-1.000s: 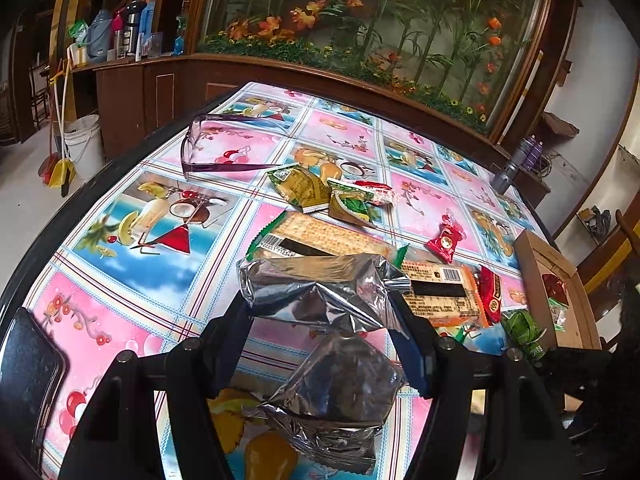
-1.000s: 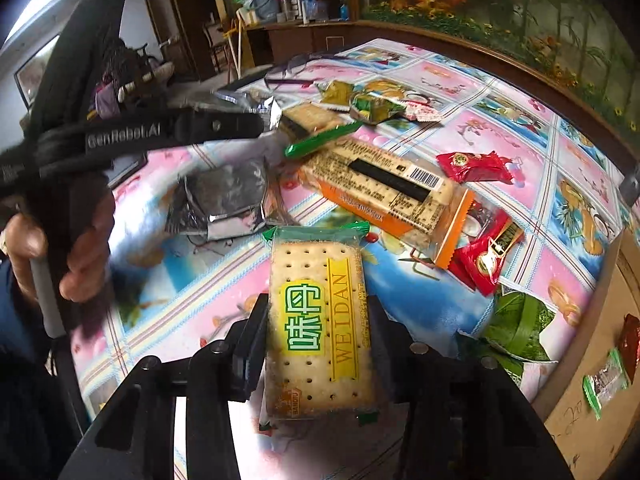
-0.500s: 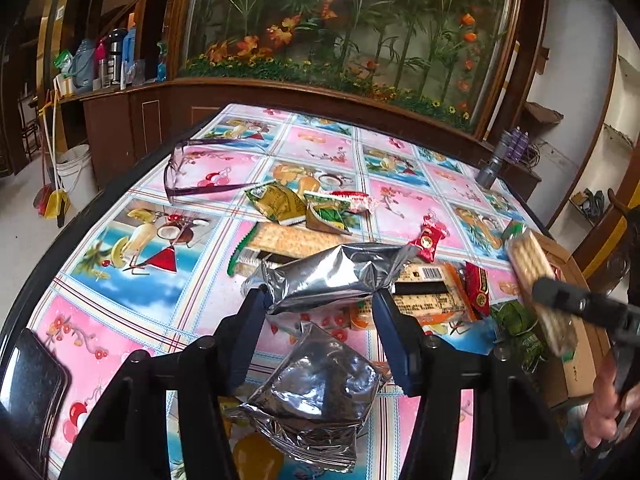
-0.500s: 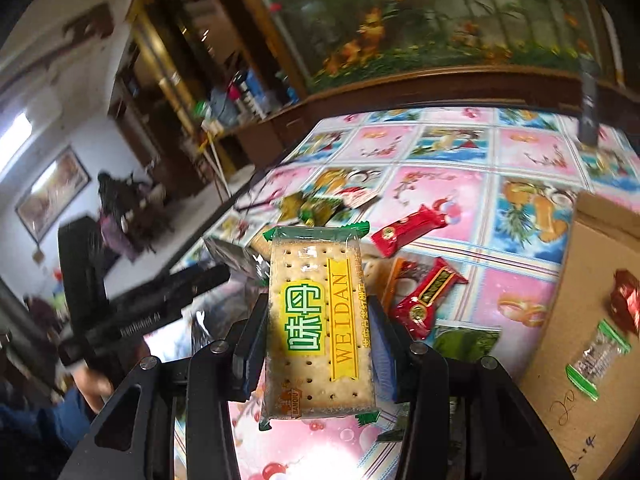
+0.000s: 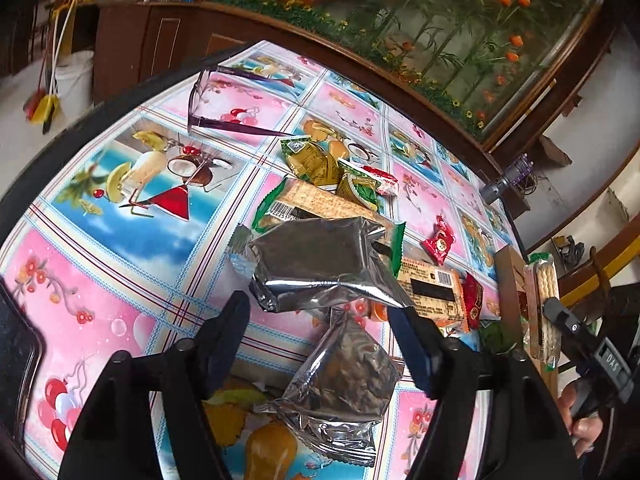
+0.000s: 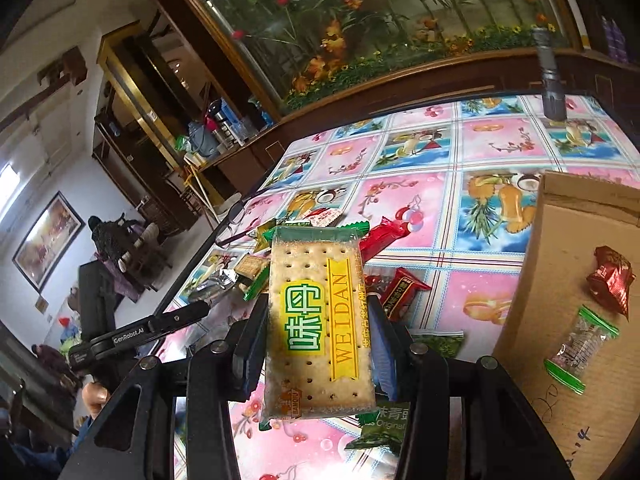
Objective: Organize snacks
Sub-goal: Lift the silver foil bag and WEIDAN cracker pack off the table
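since half a second ago we have carried the cracker packet (image 6: pixel 320 320) further toward the cardboard box (image 6: pixel 568 264), which now fills more of the right wrist view, and the silver pouch (image 5: pixel 320 268) no longer sits between our left fingers. our right gripper (image 6: pixel 316 344) pinches the cracker packet by its long edges, holding it in the air above the flowered tablecloth (image 6: pixel 412 196) just beside the box wall. inside the box lie a red candy (image 6: pixel 610 280) and a clear candy with green ends (image 6: pixel 580 344), apart from each other. our left gripper (image 5: pixel 320 340) hangs with its fingers spread wide and nothing between them, above a second silver pouch (image 5: pixel 344 392) lying flat on the cloth; the first silver pouch rests just past the fingertips, overlapping a long cracker pack with a barcode (image 5: pixel 428 284). beyond it we see a cluster of green sachets (image 5: pixel 316 160), a small red sachet (image 5: pixel 440 240) set apart to the right, and a pair of glasses (image 5: pixel 224 100) near the far edge of the table. from the left wrist view the cracker packet shows edge-on over the box.
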Tool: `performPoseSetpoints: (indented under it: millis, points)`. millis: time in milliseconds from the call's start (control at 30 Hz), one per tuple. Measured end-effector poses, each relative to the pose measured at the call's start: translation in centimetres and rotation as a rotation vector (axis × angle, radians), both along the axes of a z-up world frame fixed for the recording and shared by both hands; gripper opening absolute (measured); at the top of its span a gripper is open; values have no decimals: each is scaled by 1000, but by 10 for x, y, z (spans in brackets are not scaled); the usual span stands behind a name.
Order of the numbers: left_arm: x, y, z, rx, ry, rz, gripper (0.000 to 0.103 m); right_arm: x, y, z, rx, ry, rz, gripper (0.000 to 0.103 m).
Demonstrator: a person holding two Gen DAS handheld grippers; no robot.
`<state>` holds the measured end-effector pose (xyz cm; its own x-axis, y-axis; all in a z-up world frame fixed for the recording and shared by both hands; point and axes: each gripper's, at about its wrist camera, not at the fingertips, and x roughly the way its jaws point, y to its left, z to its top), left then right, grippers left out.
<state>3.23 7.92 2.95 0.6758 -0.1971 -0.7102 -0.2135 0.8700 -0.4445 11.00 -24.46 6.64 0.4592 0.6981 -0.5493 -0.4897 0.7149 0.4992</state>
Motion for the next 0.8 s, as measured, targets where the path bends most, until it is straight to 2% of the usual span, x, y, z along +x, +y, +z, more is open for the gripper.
performPoseSetpoints:
  millis: [100,300,700,800]
  points:
    - [5,-3,2,35,26,-22,84,-1,-2,2,5,-3,-6,50]
    - [6,-8,7,120,64,-116,89,-1,-2,2,3,-5,-3,50]
    - [34,-2,-9,119,116,-40,91,-3,-3,3,7,-12,-4,50]
    - [38,-10,-8,164,100,-29,91,-2,-4,3,8,-13,-7,50]
